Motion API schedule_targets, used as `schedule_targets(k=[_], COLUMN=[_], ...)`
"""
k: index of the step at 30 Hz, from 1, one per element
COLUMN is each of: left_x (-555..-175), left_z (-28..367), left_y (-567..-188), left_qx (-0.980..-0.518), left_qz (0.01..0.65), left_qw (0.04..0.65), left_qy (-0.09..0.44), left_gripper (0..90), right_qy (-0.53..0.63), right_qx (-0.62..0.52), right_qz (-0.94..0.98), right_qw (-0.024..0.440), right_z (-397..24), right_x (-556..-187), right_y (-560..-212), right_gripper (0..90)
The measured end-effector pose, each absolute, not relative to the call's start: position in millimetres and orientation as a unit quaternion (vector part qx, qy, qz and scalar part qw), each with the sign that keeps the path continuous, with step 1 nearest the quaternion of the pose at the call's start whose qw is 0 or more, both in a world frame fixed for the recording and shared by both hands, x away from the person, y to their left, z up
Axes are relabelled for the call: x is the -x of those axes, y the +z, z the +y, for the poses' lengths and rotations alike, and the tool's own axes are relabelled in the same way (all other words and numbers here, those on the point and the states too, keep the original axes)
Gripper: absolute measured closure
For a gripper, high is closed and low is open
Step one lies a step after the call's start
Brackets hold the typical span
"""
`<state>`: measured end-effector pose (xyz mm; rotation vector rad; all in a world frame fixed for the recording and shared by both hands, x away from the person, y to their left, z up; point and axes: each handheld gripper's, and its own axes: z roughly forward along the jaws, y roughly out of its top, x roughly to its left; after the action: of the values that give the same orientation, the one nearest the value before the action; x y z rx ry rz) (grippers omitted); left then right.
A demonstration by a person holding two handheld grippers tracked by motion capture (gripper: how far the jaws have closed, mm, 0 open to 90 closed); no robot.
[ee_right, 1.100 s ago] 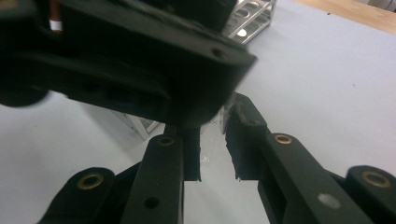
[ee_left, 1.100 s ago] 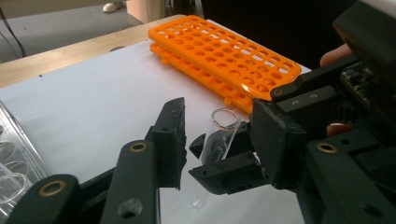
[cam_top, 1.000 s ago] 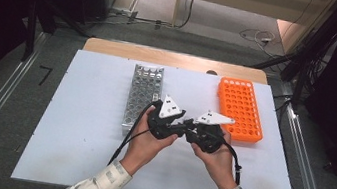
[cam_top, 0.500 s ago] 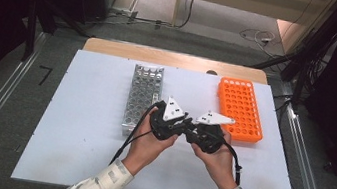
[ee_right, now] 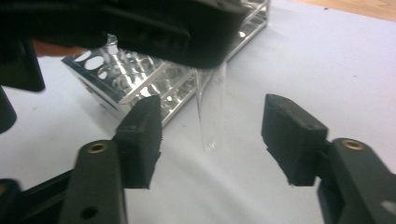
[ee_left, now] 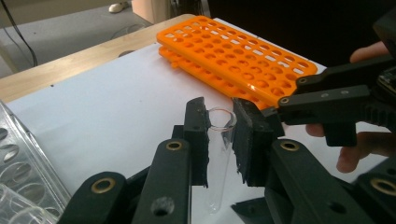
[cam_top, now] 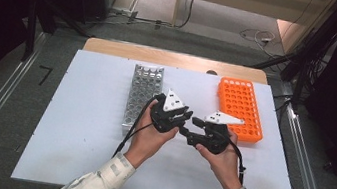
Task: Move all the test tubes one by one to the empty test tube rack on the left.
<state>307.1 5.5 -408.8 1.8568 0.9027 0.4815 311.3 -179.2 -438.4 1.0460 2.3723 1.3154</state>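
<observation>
Left gripper [ee_left: 219, 140]: the jaws are nearly together and clamp a clear glass tube [ee_left: 218, 154] between the pads. The tube sits upright between the pads, its open rim level with the jaw tips and its rounded end hanging below them, above the white board [cam_top: 85, 132]. In the high view this gripper [cam_top: 183, 122] is held at mid-table, just right of the metal rack [cam_top: 144, 91].

Right gripper [ee_right: 212, 135]: the jaws stand wide apart, with nothing between the pads. In its own view the tube [ee_right: 211, 114] hangs down from the left gripper's black body, its rounded end between the two open jaws but touching neither. Whether the tube's end touches the board cannot be told. In the high view the right gripper [cam_top: 192, 126] points left toward the left gripper, the two close together, tip to tip.

Racks: the metal rack lies left of the hands; its near holes show in the right gripper view [ee_right: 159, 79]. The orange rack [cam_top: 239, 107] lies to the right of the hands, flat on the board; its visible holes are unfilled in the left gripper view [ee_left: 243, 56].

Hands: the left hand [cam_top: 147, 139] and right hand [cam_top: 220, 155] each grip a handle from below.
</observation>
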Motion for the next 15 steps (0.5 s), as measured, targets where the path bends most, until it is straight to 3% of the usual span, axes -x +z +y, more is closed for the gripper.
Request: schedule_targets(k=[15], left_x=[-335], left_z=[17], left_y=[-400], left_qx=[-0.747], left_qz=[0.401], left_qw=[0.490], left_qy=[0.202], left_gripper=[76.5], right_qy=[0.450], right_qx=[-0.371], right_qz=[0.804], right_qw=[0.115], right_z=[-192], right_x=[-313], right_y=[-440], right_gripper=[30.8])
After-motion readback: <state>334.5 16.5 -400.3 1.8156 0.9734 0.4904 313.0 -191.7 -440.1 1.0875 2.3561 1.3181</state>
